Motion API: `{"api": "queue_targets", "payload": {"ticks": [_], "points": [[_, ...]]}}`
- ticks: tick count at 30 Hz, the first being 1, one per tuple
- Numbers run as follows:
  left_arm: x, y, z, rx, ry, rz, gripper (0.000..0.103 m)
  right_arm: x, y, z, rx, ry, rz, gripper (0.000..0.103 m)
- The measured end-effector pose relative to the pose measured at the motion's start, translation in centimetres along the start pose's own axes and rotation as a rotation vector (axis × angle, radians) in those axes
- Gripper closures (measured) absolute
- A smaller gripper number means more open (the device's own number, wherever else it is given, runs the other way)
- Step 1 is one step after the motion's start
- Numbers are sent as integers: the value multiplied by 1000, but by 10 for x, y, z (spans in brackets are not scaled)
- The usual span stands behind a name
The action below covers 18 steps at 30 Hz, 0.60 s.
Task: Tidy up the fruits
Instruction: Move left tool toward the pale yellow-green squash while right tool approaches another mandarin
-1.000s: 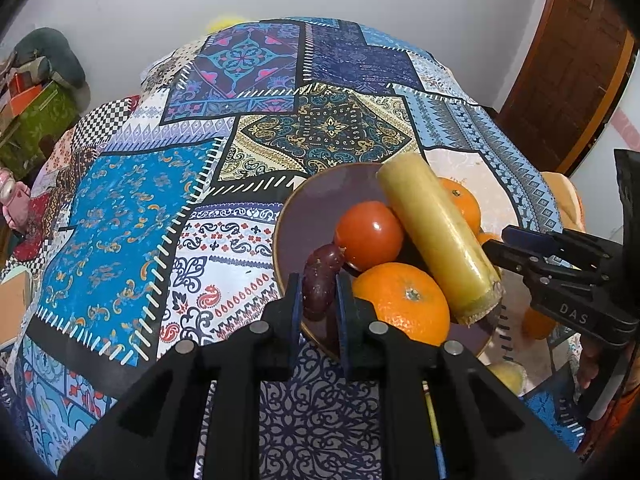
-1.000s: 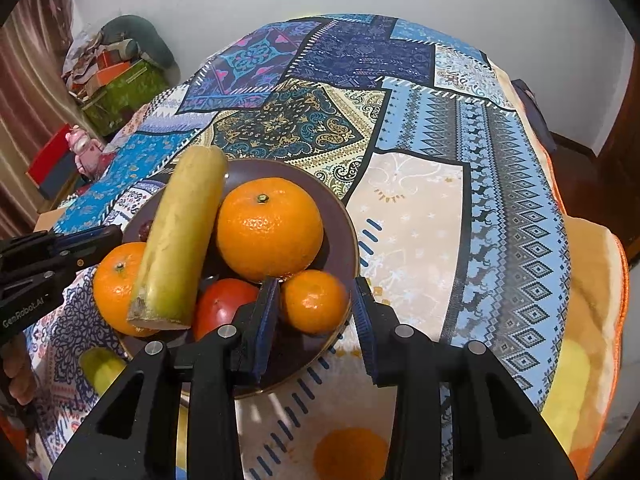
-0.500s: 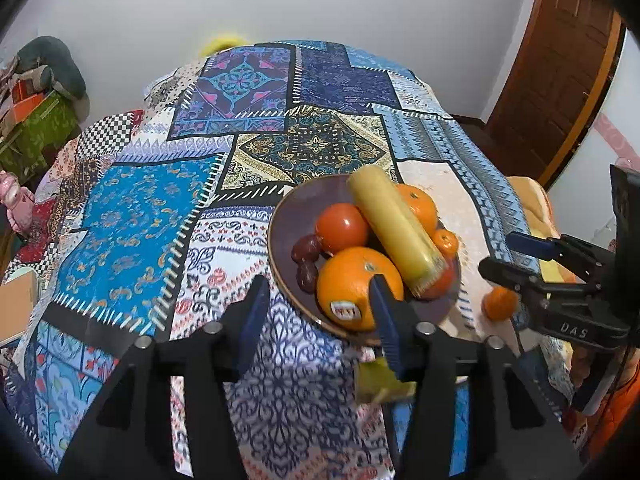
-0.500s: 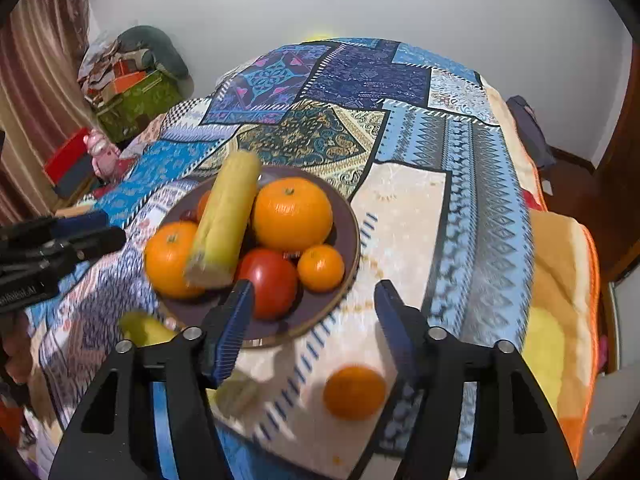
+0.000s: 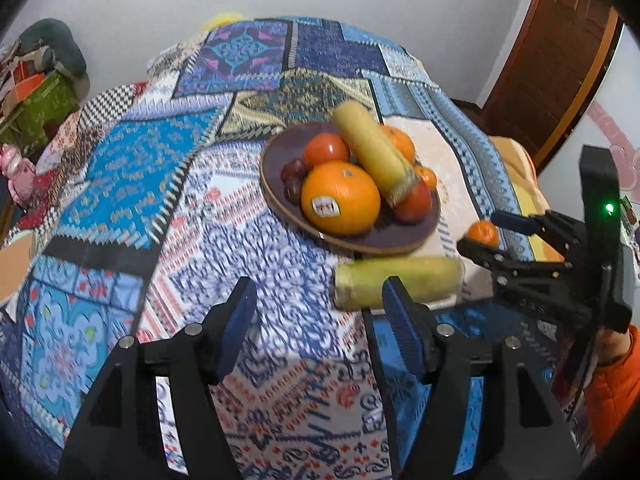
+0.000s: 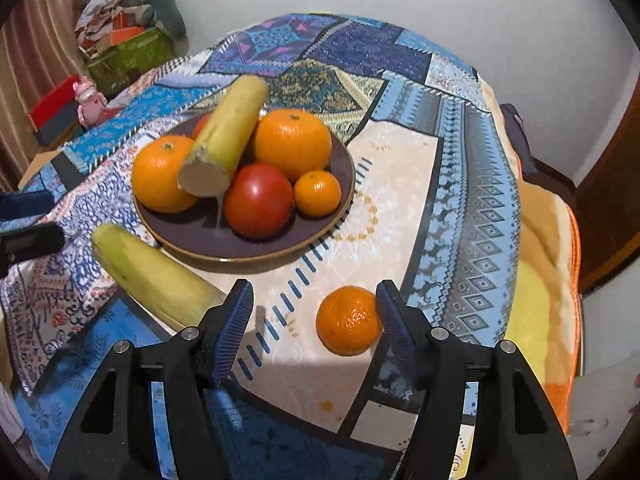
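Note:
A dark brown plate [image 5: 276, 196] [image 6: 332, 216] holds two large oranges, two red tomatoes, a small mandarin, dark dates and a yellow corn cob [image 5: 372, 152] [image 6: 228, 132] lying across them. A second corn cob [image 5: 396, 282] [image 6: 156, 276] lies on the cloth beside the plate. A loose mandarin [image 6: 348, 320] [image 5: 482, 232] lies on the cloth near the right gripper. My left gripper [image 5: 316, 316] is open and empty, back from the plate. My right gripper [image 6: 314, 312] is open and empty, the mandarin just inside its right finger.
The table carries a patterned patchwork cloth [image 5: 132, 184]. An orange-yellow blanket [image 6: 544, 280] hangs at the right edge. Boxes and a pink toy [image 6: 90, 98] stand at the left, a wooden door [image 5: 560, 60] at the right.
The left gripper let go of the date and both grippers opened and drew back from the plate. The second corn cob and the loose mandarin have come into view.

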<state>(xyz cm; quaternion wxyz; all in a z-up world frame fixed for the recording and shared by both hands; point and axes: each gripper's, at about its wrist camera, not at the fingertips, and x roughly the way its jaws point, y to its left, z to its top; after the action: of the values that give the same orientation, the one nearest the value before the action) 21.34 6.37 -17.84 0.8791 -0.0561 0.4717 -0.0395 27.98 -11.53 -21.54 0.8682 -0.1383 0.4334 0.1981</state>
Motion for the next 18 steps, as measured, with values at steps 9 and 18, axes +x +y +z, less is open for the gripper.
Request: {"api": "queue_targets", "payload": {"ticks": [9, 18], "points": [[8, -12, -14, -25, 42, -45, 38, -12, 19, -8, -105, -16, 0, 41], [14, -17, -15, -63, 79, -87, 34, -32, 46, -20, -200, -44, 111, 42]]}}
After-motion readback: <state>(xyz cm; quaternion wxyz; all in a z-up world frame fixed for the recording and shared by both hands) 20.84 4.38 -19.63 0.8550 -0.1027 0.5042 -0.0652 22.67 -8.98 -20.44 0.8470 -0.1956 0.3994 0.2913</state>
